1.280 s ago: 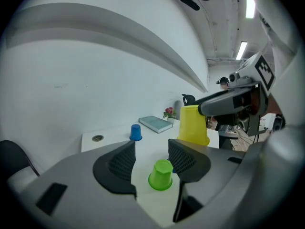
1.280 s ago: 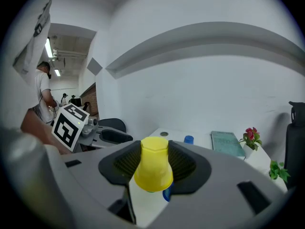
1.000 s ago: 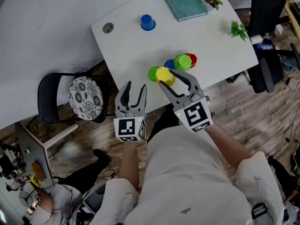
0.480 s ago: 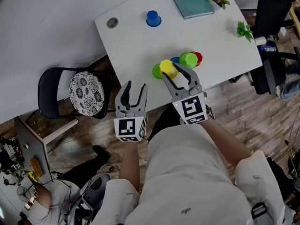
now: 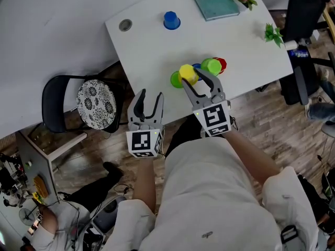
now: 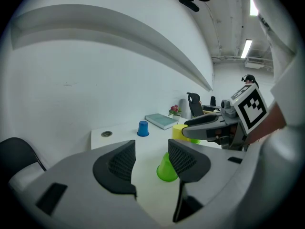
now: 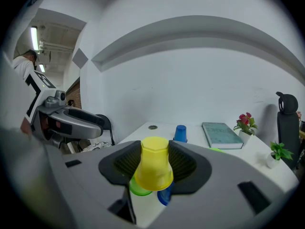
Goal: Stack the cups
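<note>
Lowered slightly, the right gripper (image 5: 194, 78) stays clamped on the yellow cup (image 5: 187, 73), seemingly just above the nearest green cup (image 5: 175, 81); stacking looks close. The left gripper (image 5: 149, 96) waits short of that cup, jaws apart and empty.

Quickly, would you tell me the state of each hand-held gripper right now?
Left hand-held gripper: open, empty.
Right hand-held gripper: closed on the yellow cup.

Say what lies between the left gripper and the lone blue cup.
Only bare white tabletop; the head view shows nothing between left gripper and blue cup.
</note>
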`<state>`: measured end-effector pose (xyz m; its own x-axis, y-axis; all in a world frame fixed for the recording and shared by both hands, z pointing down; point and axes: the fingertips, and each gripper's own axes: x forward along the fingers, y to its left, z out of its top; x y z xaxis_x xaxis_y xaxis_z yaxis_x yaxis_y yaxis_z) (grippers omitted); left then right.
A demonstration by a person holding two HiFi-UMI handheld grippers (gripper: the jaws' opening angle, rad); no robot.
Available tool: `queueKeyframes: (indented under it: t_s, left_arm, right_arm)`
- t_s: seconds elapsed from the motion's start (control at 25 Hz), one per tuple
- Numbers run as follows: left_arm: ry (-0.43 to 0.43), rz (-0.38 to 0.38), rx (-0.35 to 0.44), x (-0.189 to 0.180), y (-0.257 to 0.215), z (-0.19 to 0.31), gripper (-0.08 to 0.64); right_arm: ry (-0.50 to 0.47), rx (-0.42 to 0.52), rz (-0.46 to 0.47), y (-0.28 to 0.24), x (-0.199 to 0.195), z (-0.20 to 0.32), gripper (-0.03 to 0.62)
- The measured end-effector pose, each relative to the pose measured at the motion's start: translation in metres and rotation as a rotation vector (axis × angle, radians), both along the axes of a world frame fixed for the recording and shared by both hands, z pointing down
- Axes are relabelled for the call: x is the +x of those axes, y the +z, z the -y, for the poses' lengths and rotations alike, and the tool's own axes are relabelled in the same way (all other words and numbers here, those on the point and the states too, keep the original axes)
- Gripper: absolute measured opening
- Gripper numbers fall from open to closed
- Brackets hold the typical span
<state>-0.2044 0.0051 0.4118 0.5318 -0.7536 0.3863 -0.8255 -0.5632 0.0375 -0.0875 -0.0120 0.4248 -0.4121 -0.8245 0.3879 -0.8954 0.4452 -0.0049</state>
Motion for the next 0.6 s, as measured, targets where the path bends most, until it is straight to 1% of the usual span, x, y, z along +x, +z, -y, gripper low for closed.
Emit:
queueKeyframes:
  t_s: [0.6]
  left_arm:
    - [0.009, -0.007, 0.000, 0.0013, 0.0000, 0.0030, 0.222]
  right_arm:
    - [-0.012, -0.010, -0.029, 0.0053, 0.0016, -0.0091, 0.190]
